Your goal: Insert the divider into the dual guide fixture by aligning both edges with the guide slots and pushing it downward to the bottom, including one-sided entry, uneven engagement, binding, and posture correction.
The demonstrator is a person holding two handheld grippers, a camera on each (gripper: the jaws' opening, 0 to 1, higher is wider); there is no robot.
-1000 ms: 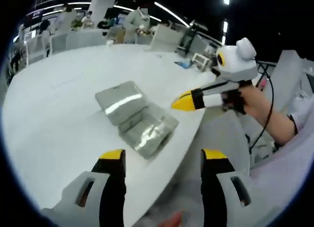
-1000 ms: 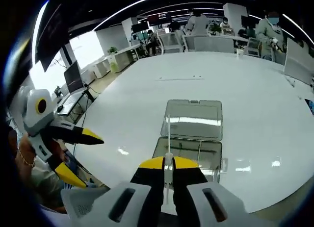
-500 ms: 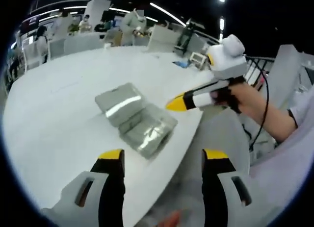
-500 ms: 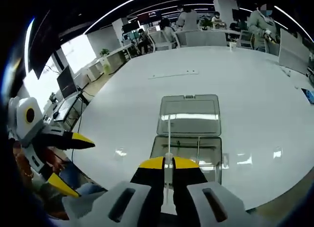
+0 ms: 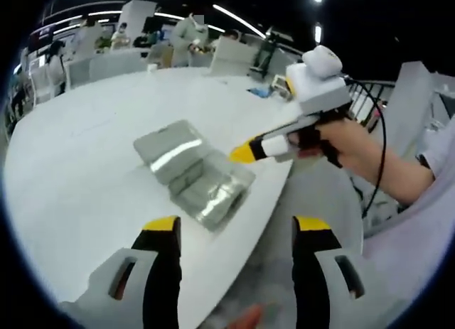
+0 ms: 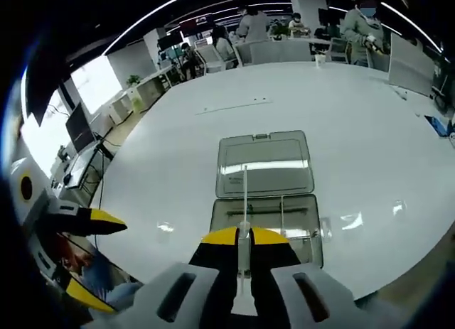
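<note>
In the right gripper view, we are holding the right gripper (image 6: 242,236) with its jaws closed tight on a thin clear divider (image 6: 244,201), which is standing edge-on between the yellow tips and reaching forward over the open clear box (image 6: 264,201) lying on the white table (image 6: 178,144). In the left gripper view, we are keeping the left gripper (image 5: 238,228) wide apart and gripping nothing, hovering near the table edge well short of the box, while a hand (image 5: 341,138) is gripping the right gripper just beside it.
</note>
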